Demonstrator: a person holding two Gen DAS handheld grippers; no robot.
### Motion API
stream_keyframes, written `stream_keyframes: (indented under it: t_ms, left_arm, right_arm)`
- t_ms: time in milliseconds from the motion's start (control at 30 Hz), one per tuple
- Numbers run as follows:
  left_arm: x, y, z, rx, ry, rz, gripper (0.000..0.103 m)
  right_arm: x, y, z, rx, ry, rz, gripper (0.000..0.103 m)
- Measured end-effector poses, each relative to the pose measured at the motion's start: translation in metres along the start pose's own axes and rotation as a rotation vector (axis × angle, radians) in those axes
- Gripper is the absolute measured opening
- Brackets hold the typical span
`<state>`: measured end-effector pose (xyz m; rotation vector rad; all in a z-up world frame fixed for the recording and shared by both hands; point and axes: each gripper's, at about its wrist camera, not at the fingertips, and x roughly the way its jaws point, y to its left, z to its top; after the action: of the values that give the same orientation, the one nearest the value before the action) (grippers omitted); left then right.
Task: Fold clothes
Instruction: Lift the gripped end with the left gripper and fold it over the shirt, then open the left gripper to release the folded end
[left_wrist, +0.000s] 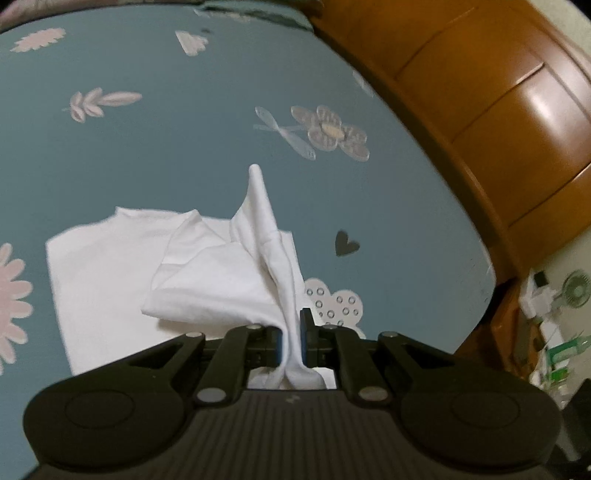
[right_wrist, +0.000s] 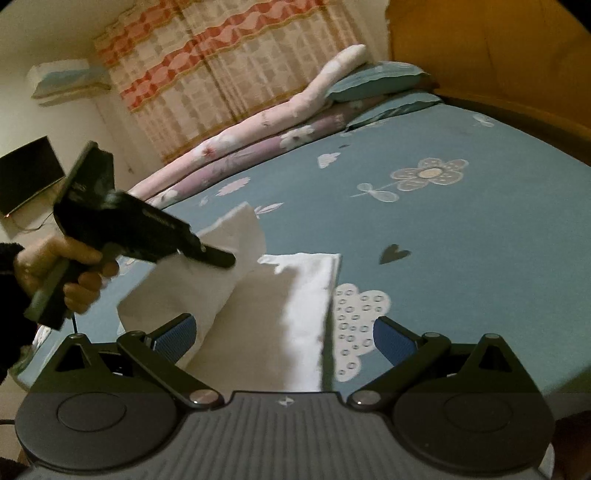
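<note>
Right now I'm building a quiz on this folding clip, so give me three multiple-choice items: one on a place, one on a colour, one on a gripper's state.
1. Where does the white garment lie?
A. On the wooden headboard
B. On the bedsheet
C. On the pillow

2. What colour is the bedsheet?
A. Blue with flower prints
B. Plain red
C. Plain yellow

3. How does the left gripper stand?
A. Wide open, empty
B. Shut on the garment
C. Shut on a pillow

Answers:
1. B: most of the garment rests flat on the sheet.
2. A: blue cloth with flowers and a heart.
3. B: white cloth is pinched between its pads, a part lifted.
</note>
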<state>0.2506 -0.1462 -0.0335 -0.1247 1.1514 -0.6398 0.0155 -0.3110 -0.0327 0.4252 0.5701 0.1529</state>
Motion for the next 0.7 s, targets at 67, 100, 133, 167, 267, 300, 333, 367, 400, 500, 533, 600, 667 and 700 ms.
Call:
stream_keyframes:
  t_ms: [67, 100, 133, 167, 267, 300, 333, 367, 400, 500, 533, 600, 667, 700]
  left_arm:
    - [0.011, -0.003, 0.0, 0.003, 0.015, 0.005, 0.007]
    - [0.016, -0.004, -0.001, 0.002, 0.02, 0.005, 0.007]
    - [0.02, -0.005, -0.001, 0.004, 0.025, 0.007, 0.007]
    - [0.024, -0.007, -0.002, 0.007, 0.03, 0.009, 0.007]
    - [0.032, -0.011, -0.003, 0.027, 0.048, 0.027, 0.007]
    - [0.035, -0.012, -0.003, 0.031, 0.052, 0.032, 0.007]
    - [0.038, -0.013, -0.002, 0.034, 0.057, 0.035, 0.007]
    - [0.04, -0.013, -0.002, 0.037, 0.062, 0.038, 0.007]
    - [0.043, -0.015, -0.002, 0.044, 0.067, 0.043, 0.008]
    - [0.05, -0.019, -0.002, 0.062, 0.082, 0.056, 0.009]
    - [0.053, -0.02, -0.001, 0.063, 0.088, 0.059, 0.009]
    - [0.059, -0.022, 0.0, 0.063, 0.103, 0.058, 0.021]
    - [0.061, -0.028, 0.0, 0.083, 0.106, 0.053, 0.032]
    - [0.062, -0.032, 0.0, 0.095, 0.107, 0.051, 0.041]
  right_arm:
    - [-0.002, -0.006, -0.001, 0.015, 0.002, -0.014, 0.103]
    - [-0.002, -0.009, -0.001, 0.019, 0.004, -0.019, 0.103]
    - [-0.002, -0.011, -0.001, 0.022, 0.006, -0.023, 0.103]
    - [-0.002, -0.013, -0.001, 0.024, 0.008, -0.028, 0.103]
    - [-0.003, -0.019, -0.002, 0.032, 0.012, -0.038, 0.103]
    - [-0.002, -0.02, -0.002, 0.036, 0.013, -0.039, 0.103]
    - [-0.001, -0.02, -0.002, 0.04, 0.014, -0.039, 0.103]
    - [-0.001, -0.021, -0.002, 0.043, 0.015, -0.04, 0.103]
    - [0.0, -0.022, -0.003, 0.047, 0.016, -0.04, 0.103]
    - [0.003, -0.022, -0.004, 0.046, 0.024, -0.042, 0.103]
    - [0.004, -0.022, -0.004, 0.043, 0.028, -0.044, 0.103]
    - [0.005, -0.022, -0.005, 0.039, 0.033, -0.052, 0.103]
    - [0.005, -0.022, -0.005, 0.036, 0.036, -0.06, 0.103]
    - [0.004, -0.023, -0.005, 0.036, 0.036, -0.063, 0.103]
